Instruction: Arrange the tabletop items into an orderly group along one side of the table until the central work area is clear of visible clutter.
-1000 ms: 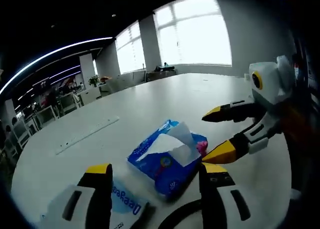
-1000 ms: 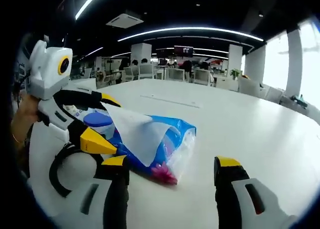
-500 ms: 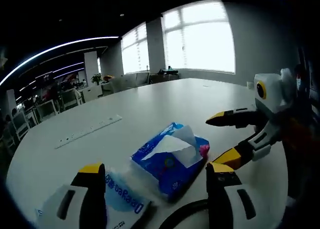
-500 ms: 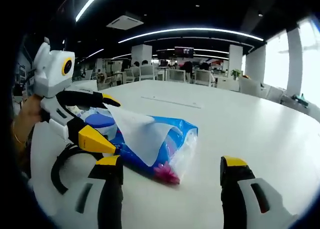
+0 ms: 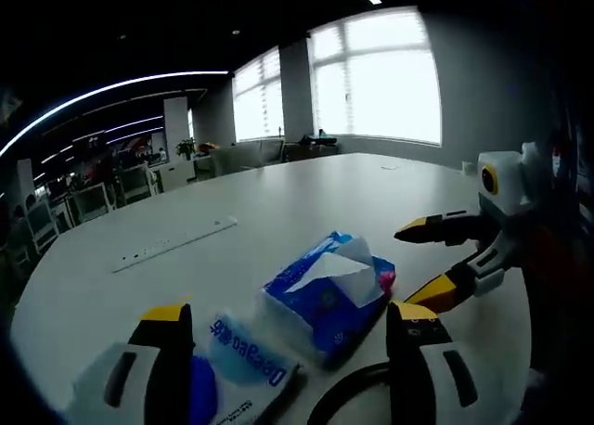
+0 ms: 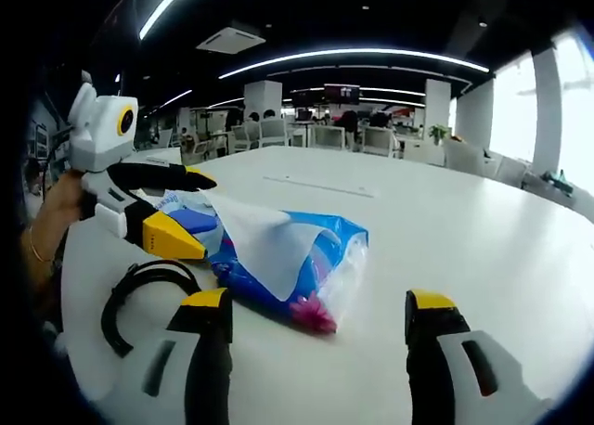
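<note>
Blue plastic tissue pack [image 5: 327, 295], 1 white sheet sticking up, lies on the white surface [image 5: 278, 202] at 12 o'clock of the left gripper [image 5: 288, 325]. Both the left and the right gripper [image 6: 316, 311] have backed off slightly, jaws released and empty, so nothing is gripped yet.

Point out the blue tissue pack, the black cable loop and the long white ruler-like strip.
blue tissue pack [image 6: 278, 258]: right gripper view, on the pulled-up tissue.
black cable loop [image 6: 125, 290]: right gripper view, on its left arc.
long white strip [image 5: 176, 243]: left gripper view, mid-length.
</note>
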### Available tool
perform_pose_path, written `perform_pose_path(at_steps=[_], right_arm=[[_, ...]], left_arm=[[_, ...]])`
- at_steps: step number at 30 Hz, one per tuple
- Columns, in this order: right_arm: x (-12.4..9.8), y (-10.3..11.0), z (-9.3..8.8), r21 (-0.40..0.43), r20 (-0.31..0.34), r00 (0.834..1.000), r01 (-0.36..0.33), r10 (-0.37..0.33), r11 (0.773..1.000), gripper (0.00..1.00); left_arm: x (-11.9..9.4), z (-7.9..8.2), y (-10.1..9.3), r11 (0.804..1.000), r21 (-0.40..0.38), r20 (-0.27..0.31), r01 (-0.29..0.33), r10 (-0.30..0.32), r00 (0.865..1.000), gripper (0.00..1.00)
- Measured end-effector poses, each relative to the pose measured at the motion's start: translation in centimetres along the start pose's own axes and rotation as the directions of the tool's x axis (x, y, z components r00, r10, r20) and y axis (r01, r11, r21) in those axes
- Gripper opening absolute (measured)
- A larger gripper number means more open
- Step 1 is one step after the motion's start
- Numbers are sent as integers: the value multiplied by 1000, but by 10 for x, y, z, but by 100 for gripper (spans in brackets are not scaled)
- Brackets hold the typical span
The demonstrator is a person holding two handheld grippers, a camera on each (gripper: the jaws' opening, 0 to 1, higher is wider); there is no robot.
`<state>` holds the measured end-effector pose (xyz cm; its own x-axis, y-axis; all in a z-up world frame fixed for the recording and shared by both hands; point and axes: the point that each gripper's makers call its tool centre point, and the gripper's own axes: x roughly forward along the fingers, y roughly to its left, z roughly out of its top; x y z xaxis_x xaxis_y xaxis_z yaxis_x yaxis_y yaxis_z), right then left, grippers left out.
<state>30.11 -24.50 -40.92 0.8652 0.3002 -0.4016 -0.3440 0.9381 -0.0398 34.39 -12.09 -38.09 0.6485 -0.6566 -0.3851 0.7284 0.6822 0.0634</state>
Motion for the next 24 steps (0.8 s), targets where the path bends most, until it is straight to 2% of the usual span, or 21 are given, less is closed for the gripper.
perform_pose_path(at_steps=[12, 19, 24], right_arm=[[-13, 7, 7, -19, 23, 1000, -8, 9, 1000, 75], [-21, 12, 7, -10, 30, 999, -22, 23, 1000, 77], [-28, 16, 10, -6, 41, 999, -27, 28, 1000, 78]], left_arm=[[-22, 6, 0, 999, -21, 42, 28, -27, 999, 86], [-35, 5, -4, 997, -38, 55, 61, -59, 997, 86], [-49, 3, 2, 995, -65, 79, 70, -65, 995, 86]])
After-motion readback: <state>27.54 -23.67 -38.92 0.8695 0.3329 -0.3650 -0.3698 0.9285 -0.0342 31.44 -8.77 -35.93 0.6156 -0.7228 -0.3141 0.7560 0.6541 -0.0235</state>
